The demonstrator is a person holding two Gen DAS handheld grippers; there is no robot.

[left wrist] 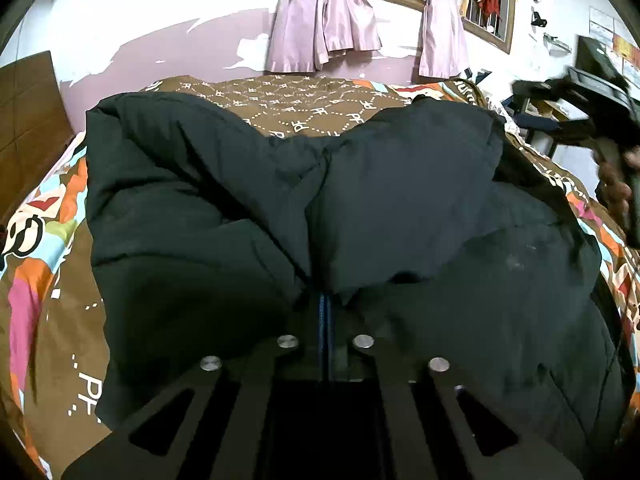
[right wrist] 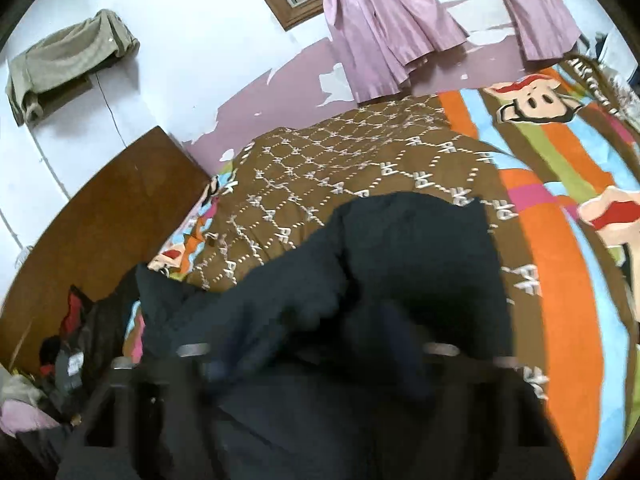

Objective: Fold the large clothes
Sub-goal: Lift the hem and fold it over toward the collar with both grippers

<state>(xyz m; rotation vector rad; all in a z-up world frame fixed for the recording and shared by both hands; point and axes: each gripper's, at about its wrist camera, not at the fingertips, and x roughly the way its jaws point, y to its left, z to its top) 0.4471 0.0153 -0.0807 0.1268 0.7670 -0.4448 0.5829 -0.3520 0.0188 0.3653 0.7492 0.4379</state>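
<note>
Patterned quilted bedspread (left wrist: 304,108) under puffy black jacket (left wrist: 280,200); left jaws pinching its fabric, right jaws spread.

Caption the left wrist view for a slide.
Left gripper shut on a black jacket spread over a patterned bedspread.

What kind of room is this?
Most likely a bedroom. A big bed with a colourful cartoon bedspread fills it, pink curtains hang tied at the window, and a dark jacket lies on the bed.
</note>
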